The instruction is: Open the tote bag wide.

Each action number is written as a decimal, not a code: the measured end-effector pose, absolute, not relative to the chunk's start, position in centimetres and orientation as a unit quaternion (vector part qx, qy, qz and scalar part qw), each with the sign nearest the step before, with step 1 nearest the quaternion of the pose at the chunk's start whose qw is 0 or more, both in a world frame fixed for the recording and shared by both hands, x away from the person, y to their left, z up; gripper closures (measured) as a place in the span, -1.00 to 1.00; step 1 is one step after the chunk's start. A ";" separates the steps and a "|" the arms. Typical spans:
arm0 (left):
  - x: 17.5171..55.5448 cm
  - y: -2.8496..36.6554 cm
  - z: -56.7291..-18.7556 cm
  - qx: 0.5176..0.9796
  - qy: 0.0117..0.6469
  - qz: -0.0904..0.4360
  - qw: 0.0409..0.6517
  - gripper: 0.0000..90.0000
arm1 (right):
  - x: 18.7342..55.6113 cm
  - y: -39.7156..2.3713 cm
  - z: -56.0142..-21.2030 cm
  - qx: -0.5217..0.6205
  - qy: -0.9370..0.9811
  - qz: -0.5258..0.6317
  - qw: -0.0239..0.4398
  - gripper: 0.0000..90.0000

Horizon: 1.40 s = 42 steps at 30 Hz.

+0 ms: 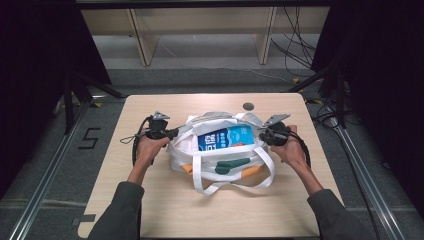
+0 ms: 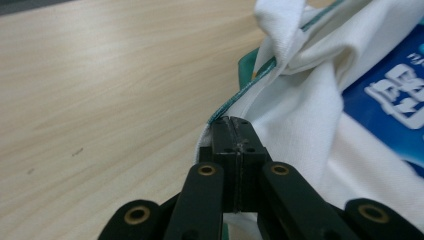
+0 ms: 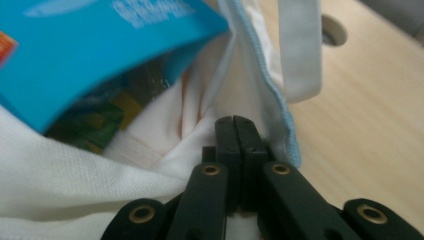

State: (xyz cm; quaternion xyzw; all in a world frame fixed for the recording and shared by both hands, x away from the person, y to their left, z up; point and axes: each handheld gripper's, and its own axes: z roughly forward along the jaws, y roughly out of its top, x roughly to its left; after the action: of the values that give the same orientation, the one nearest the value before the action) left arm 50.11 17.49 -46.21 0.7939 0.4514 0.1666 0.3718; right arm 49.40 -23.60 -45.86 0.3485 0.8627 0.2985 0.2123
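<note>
bag (image 1: 220, 150) mid-bench (image 1: 165, 210), mouth held open | left tongs (image 1: 172, 133) clamped on its left rim | right tongs (image 1: 263, 135) clamped on right rim | blue packet (image 1: 225, 137) already inside | remaining steps unclear, likely closing or lifting

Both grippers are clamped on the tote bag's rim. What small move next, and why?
Probably ease both hands slightly apart to spread the mouth. The left gripper and right gripper are each shut on opposite rims of the white tote bag, and the blue package sits inside with fabric bunched around it, so a wider mouth would free it.
</note>
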 end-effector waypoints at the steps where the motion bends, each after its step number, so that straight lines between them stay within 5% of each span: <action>1: 50.1 17.2 -46.4 0.796 0.451 0.171 0.366 0.98 | 49.4 -23.7 -46.0 0.354 0.867 0.289 0.196 1.00; 11: 45.6 15.7 -43.1 0.791 0.415 0.184 0.411 0.89 | 46.5 -22.6 -40.8 0.307 0.860 0.360 0.192 1.00; 18: 41.1 15.8 -44.6 0.809 0.379 0.150 0.423 0.91 | 43.2 -22.2 -42.0 0.274 0.881 0.349 0.164 1.00; 23: 41.4 15.3 -45.4 0.811 0.383 0.162 0.412 0.98 | 42.2 -22.1 -44.0 0.276 0.894 0.315 0.159 1.00; 42: 39.1 16.6 -42.6 0.770 0.393 0.147 0.480 0.84 | 42.0 -24.4 -40.2 0.301 0.834 0.427 0.177 1.00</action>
State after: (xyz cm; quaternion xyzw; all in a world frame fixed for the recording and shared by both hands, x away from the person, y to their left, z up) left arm 39.11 16.55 -42.56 0.7704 0.3928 0.1468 0.4802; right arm 42.02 -24.36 -40.17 0.3015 0.8338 0.4272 0.1771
